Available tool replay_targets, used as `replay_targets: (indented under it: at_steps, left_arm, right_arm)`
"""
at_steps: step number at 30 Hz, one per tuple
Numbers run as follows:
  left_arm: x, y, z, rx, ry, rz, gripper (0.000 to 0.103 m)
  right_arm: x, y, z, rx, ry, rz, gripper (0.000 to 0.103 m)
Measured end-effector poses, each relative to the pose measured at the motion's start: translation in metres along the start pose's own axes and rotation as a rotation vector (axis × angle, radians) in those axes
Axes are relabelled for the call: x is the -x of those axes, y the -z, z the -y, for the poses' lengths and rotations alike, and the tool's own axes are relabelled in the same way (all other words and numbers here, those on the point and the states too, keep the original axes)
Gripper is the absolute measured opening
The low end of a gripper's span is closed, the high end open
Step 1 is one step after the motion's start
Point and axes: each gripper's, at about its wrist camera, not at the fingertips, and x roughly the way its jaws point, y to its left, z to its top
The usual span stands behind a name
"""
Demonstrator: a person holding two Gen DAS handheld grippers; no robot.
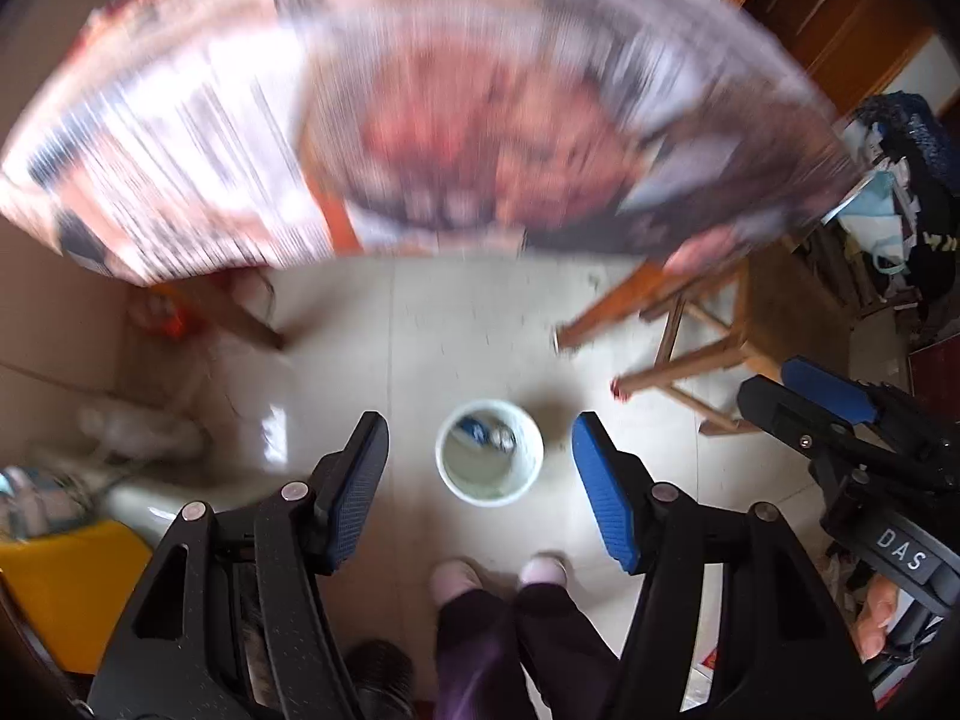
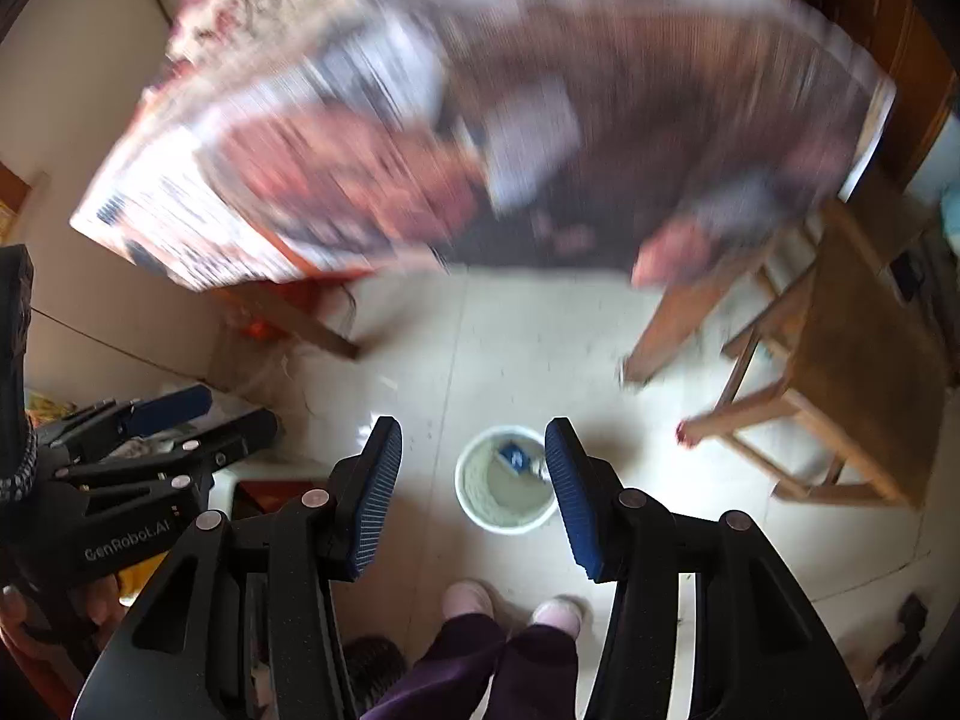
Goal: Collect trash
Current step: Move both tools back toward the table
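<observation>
Both the left gripper and right gripper, ribbed blue pads, jaws apart and empty, hang above a round white bucket on glossy tiled floor.

- Setting: a lived-in room of a home, most likely a dining or living area.
- Floor: pale glossy tiles, scuffed and speckled with small debris.
- Table: covered by a printed cloth, blurred; wooden legs beneath.
- Wooden stool beside the table.
- Dark wooden door frame at upper right.
- Heap of clothes and bags against the wall.
- Person's slippered feet on the tiles.
</observation>
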Motion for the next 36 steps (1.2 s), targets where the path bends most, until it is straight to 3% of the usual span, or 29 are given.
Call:
replay_targets:
  at_steps: [9,15,20,26,36]
  left_arm:
    - [0.154,-0.034,-0.002,-0.038,0.048,0.219,0.063]
    - [0.216,-0.043,0.003,-0.078,0.087,0.333,0.065]
    - [0.242,-0.056,0.004,-0.091,0.093,0.379,0.067]
    - [0.245,-0.084,0.009,-0.095,0.094,0.399,0.067]
    - [0.224,-0.173,0.026,-0.003,0.033,0.415,0.067]
  right_arm:
    - [0.134,-0.037,-0.037,-0.042,0.044,0.210,0.046]
    - [0.193,-0.050,-0.058,-0.052,0.040,0.336,0.047]
    - [0.213,-0.064,-0.064,-0.032,0.056,0.401,0.048]
    - [0.218,-0.096,-0.053,-0.014,0.039,0.450,0.048]
    - [0.213,-0.176,-0.010,0.063,0.003,0.461,0.048]
